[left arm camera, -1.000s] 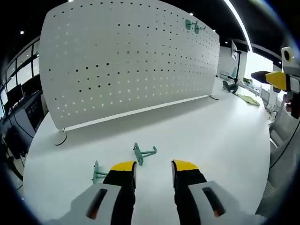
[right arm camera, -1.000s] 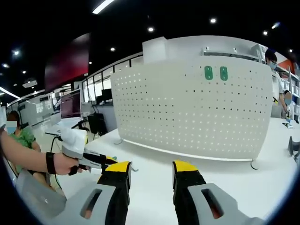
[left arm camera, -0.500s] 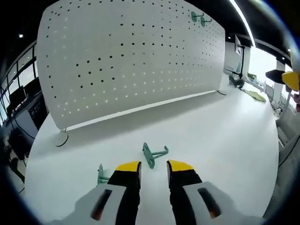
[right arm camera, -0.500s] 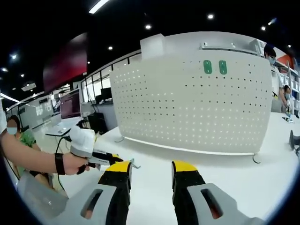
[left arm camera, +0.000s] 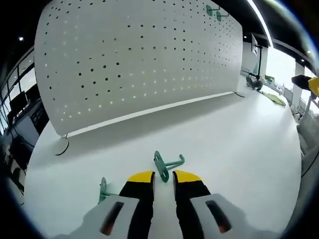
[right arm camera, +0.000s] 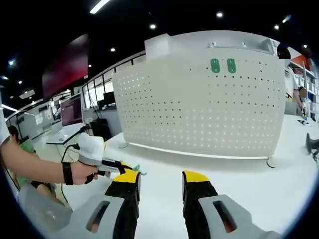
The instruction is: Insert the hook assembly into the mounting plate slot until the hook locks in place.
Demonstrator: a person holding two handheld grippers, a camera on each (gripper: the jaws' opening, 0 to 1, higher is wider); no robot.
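Observation:
A green hook lies on the white table, its flat plate just at the tips of my left gripper. The yellow-tipped jaws stand narrowly open on either side of that plate, a small gap still showing. A second green hook lies to the left of the jaws. The white pegboard stands upright behind, with two green hooks mounted near its top. My right gripper hangs open above the table with nothing in it, facing the pegboard and the mounted hooks. The left gripper is low at the left, held by a hand.
The pegboard rests on round feet. Small dark items and a yellow-green cloth lie at the table's far right. Monitors stand at the left, and people are at both edges of the right gripper view.
My left gripper moved forward onto the loose hook while its jaws narrowed around the hook's plate. The right gripper shifted slightly and stayed open.

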